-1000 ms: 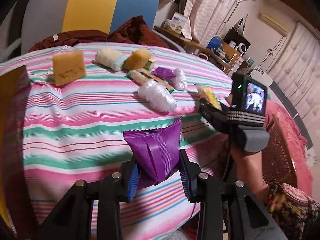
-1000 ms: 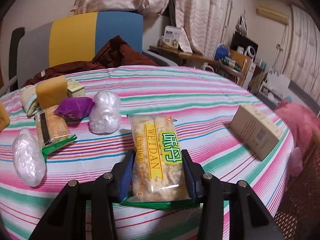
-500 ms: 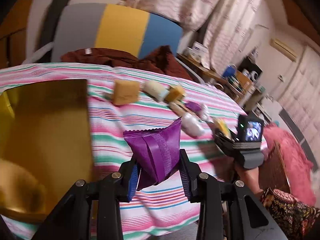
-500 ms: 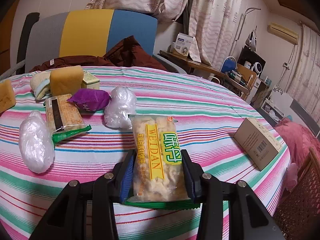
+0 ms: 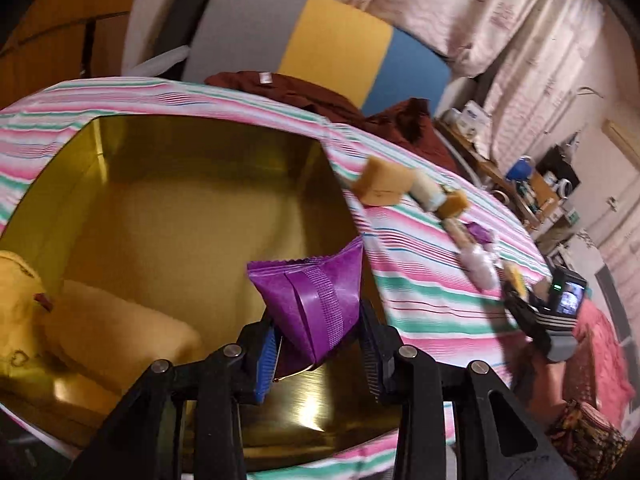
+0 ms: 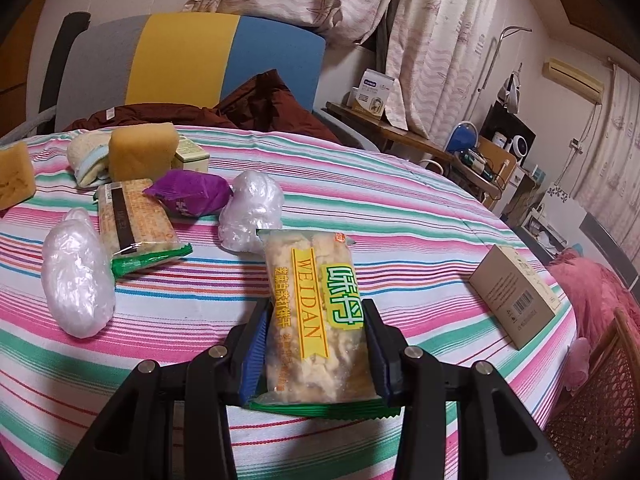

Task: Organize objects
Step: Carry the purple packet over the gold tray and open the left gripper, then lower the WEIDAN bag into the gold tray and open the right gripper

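My left gripper [image 5: 318,354] is shut on a purple packet [image 5: 316,300] and holds it above the near right part of a gold tin box [image 5: 208,136]. Two yellow soft items [image 5: 100,336] lie inside the box at the left. My right gripper [image 6: 314,354] is shut on a yellow-labelled WEIDAN cracker pack [image 6: 316,312] just above the striped tablecloth [image 6: 400,208]. The right gripper also shows at the far right of the left wrist view [image 5: 532,312].
On the table lie two clear plastic bundles [image 6: 78,272], a second cracker pack [image 6: 134,224], another purple packet [image 6: 188,196], two sponges [image 6: 142,152], a rolled cloth [image 6: 86,156], a small green box [image 6: 192,156] and a brown carton [image 6: 516,296]. A chair [image 6: 188,60] stands behind.
My left gripper has swung left with the purple packet, from over the tablecloth to over the gold box. My right gripper has lifted and drawn back slightly with the cracker pack.
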`<act>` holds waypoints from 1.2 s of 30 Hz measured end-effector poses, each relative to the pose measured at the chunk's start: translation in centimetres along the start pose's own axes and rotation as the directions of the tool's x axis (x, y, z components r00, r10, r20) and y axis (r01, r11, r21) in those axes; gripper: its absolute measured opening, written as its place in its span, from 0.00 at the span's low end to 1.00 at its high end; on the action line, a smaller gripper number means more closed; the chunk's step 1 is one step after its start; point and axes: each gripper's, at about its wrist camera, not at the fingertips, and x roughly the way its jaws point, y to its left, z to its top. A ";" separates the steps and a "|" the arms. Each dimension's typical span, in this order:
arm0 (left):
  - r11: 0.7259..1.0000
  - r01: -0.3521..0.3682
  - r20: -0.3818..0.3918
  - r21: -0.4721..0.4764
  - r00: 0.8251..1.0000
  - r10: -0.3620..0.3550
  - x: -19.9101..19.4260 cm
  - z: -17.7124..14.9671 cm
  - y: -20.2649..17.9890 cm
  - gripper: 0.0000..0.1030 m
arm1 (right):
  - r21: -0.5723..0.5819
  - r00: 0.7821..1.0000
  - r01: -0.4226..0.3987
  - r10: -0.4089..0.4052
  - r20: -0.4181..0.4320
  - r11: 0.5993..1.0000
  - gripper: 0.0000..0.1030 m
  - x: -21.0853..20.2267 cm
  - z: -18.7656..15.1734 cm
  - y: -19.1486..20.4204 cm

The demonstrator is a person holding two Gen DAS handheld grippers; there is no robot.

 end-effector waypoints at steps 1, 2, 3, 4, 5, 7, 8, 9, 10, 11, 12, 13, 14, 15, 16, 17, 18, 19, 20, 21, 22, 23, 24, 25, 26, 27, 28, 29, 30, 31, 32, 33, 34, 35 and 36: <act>1.000 -0.008 -0.004 -0.005 1.000 0.008 0.1 0.0 0.4 0.36 | -0.003 1.000 -0.001 0.001 0.001 1.000 0.43 -0.1 0.0 0.0; 1.000 -0.021 -0.011 -0.007 1.000 0.021 0.3 0.1 0.9 0.36 | -0.006 1.000 0.001 -0.001 0.005 1.000 0.43 -0.4 0.0 0.0; 0.999 -0.032 -0.015 -0.006 0.999 0.031 0.5 0.2 1.2 0.36 | -0.011 1.000 0.005 -0.004 0.011 1.000 0.43 -0.7 0.0 0.1; 0.999 -0.042 -0.017 -0.007 0.999 0.042 0.6 0.3 1.5 0.37 | -0.015 1.000 0.001 0.000 0.018 1.000 0.43 -1.1 0.0 0.3; 0.999 -0.050 -0.017 -0.010 0.999 0.050 0.6 0.3 1.8 0.38 | -0.010 0.999 -0.020 0.020 0.026 1.000 0.43 -1.8 -0.1 0.4; 0.998 -0.052 -0.012 -0.017 0.999 0.052 0.4 0.2 2.5 0.46 | 0.003 0.996 -0.075 0.075 0.044 0.997 0.43 -3.4 -0.1 1.0; 0.999 -0.049 -0.011 -0.018 0.999 0.049 0.3 0.3 2.5 0.54 | 0.007 0.993 -0.104 0.103 0.054 0.995 0.43 -4.3 -0.2 1.5; 0.999 -0.039 -0.005 -0.016 0.999 0.038 0.1 0.2 2.5 0.57 | 0.010 0.990 -0.126 0.125 0.062 0.992 0.43 -5.1 -0.2 1.9; 0.999 -0.032 0.005 -0.012 0.999 0.032 -0.1 0.2 2.4 0.63 | 0.013 0.985 -0.158 0.157 0.072 0.987 0.43 -6.1 -0.2 2.5; 1.000 -0.027 0.018 -0.006 0.999 0.027 -0.3 0.1 2.2 0.70 | 0.017 0.977 -0.197 0.195 0.082 0.980 0.43 -7.2 -0.2 3.2; 1.000 -0.017 0.032 0.001 0.999 0.017 -0.7 0.0 2.0 0.74 | 0.018 0.970 -0.227 0.225 0.091 0.974 0.43 -8.0 -0.1 3.8; 1.000 -0.001 0.051 0.006 0.999 0.001 -1.1 -0.2 1.8 0.81 | 0.016 0.961 -0.260 0.257 0.102 0.965 0.43 -9.0 0.2 4.6; 1.000 0.009 0.065 0.010 0.998 -0.009 -1.4 -0.2 1.6 0.86 | 0.010 0.947 -0.302 0.298 0.115 0.953 0.43 -10.2 0.4 5.6; 1.000 0.025 0.089 0.015 0.996 -0.026 -2.0 -0.3 1.4 0.89 | 0.006 0.935 -0.335 0.331 0.123 0.942 0.43 -11.1 0.6 6.3; 0.999 0.044 0.111 0.017 0.993 -0.045 -2.5 -0.4 1.3 0.93 | 0.000 0.919 -0.375 0.372 0.131 0.927 0.43 -12.2 0.7 7.3; 0.998 0.066 0.134 0.016 0.989 -0.067 -3.1 -0.5 1.4 0.97 | -0.008 0.899 -0.418 0.415 0.136 0.908 0.43 -13.3 0.9 8.2; 0.995 0.097 0.165 0.008 0.982 -0.097 -3.9 -0.5 1.5 0.98 | -0.017 0.879 -0.459 0.456 0.141 0.888 0.43 -14.3 1.1 9.2; 0.994 0.109 0.181 0.002 0.978 -0.108 -4.3 -0.4 1.6 0.98 | -0.026 0.860 -0.491 0.489 0.144 0.871 0.43 -15.3 1.3 10.0; 0.993 0.122 0.201 -0.009 0.973 -0.118 -4.9 -0.1 1.8 0.99 | -0.043 0.831 -0.537 0.538 0.143 0.842 0.43 -16.4 1.6 11.2; 0.991 0.134 0.225 -0.023 0.966 -0.126 -5.5 0.2 2.1 0.99 | -0.055 0.817 -0.557 0.559 0.142 0.829 0.43 -17.1 1.7 12.0; 0.989 0.141 0.253 -0.039 0.959 -0.127 -6.2 0.6 2.5 1.00 | -0.076 0.796 -0.584 0.589 0.140 0.808 0.43 -17.9 1.9 12.9; 0.988 0.142 0.271 -0.053 0.955 -0.122 -6.6 0.9 2.8 1.00 | -0.102 0.775 -0.609 0.618 0.133 0.786 0.43 -18.8 2.0 14.1; 0.987 0.142 0.296 -0.074 0.949 -0.114 -7.2 1.2 3.3 1.00 | -0.126 0.755 -0.633 0.645 0.119 0.764 0.43 -19.3 2.0 15.2; 0.985 0.139 0.318 -0.099 0.943 -0.102 -7.7 1.6 4.0 1.00 | -0.158 0.727 -0.663 0.679 0.098 0.732 0.43 -20.1 1.9 16.6; 0.984 0.135 0.327 -0.116 0.941 -0.090 -7.9 1.9 4.4 1.00 | -0.176 0.710 -0.680 0.699 0.086 0.712 0.43 -20.5 1.9 17.4; 0.981 0.126 0.336 -0.144 0.939 -0.072 -8.1 2.2 5.2 1.00 | -0.196 0.693 -0.696 0.718 0.070 0.691 0.43 -20.8 1.8 18.2; 0.978 0.114 0.340 -0.176 0.939 -0.048 -8.3 2.4 6.0 1.00 | -0.220 0.674 -0.713 0.737 0.046 0.666 0.43 -21.2 1.7 19.2; 0.975 0.103 0.340 -0.198 0.940 -0.030 -8.4 2.6 6.6 1.00 | -0.247 0.654 -0.731 0.756 0.013 0.636 0.43 -21.4 1.6 20.3; 0.968 0.085 0.336 -0.235 0.942 -0.002 -8.5 2.8 7.5 1.00 | -0.273 0.639 -0.742 0.769 -0.015 0.612 0.43 -21.6 1.5 21.3; 0.964 0.079 0.336 -0.253 0.942 0.011 -8.4 2.9 8.1 1.00 | -0.292 0.629 -0.750 0.777 -0.038 0.593 0.43 -21.7 1.4 21.9; 0.955 0.070 0.332 -0.287 0.943 0.031 -8.4 3.0 8.9 1.00 | -0.321 0.615 -0.759 0.786 -0.069 0.566 0.43 -21.9 1.3 22.9; 0.949 0.069 0.329 -0.309 0.943 0.039 -8.4 2.9 9.4 1.00 | -0.336 0.607 -0.763 0.791 -0.079 0.552 0.43 -22.0 1.2 23.3; 0.939 0.071 0.327 -0.338 0.944 0.046 -8.4 2.9 10.0 1.00 | -0.343 0.599 -0.769 0.795 -0.091 0.540 0.43 -22.2 1.1 23.9; 0.932 0.073 0.326 -0.354 0.944 0.050 -8.5 2.7 10.5 1.00 | -0.350 0.583 -0.781 0.804 -0.116 0.517 0.43 -22.3 1.2 24.6; 0.925 0.073 0.326 -0.372 0.944 0.057 -8.6 2.7 10.8 1.00 | -0.352 0.578 -0.785 0.807 -0.122 0.510 0.43 -22.3 1.3 25.0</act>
